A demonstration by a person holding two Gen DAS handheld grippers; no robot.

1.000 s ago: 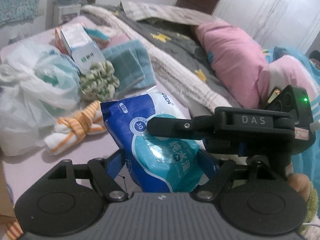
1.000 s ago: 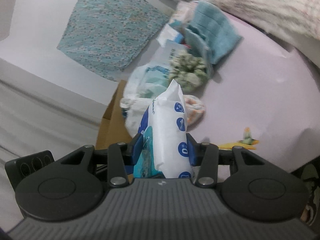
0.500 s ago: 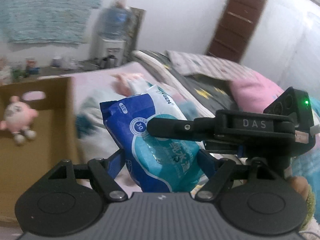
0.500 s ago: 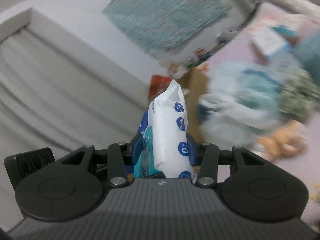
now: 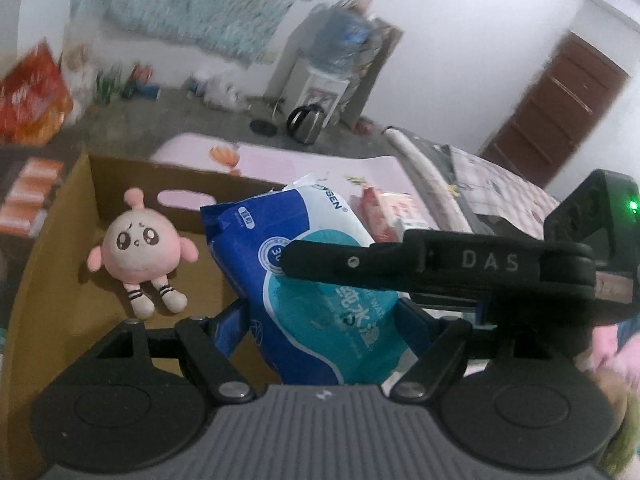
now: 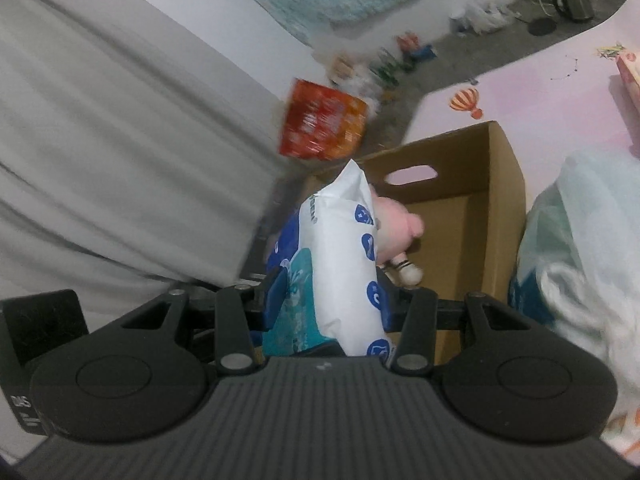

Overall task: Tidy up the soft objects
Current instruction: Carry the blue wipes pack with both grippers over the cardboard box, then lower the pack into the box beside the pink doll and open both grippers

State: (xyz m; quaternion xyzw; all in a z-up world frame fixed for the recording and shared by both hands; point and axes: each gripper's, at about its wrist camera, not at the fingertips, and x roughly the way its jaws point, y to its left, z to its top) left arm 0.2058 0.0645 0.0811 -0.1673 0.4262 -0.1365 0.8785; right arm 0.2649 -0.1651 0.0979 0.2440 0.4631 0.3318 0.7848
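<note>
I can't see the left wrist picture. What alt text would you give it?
A blue and white wet-wipes pack is clamped by two hand-held grippers, the left one from below and the right one reaching in from the right, above an open cardboard box. A pink plush doll lies inside the box.

I see a kettle [image 5: 305, 123] on the grey floor near a water dispenser [image 5: 334, 76]. A brown door [image 5: 558, 106] sits right. A red-orange carton [image 6: 322, 126] stands against the grey curtain [image 6: 120, 128].
</note>
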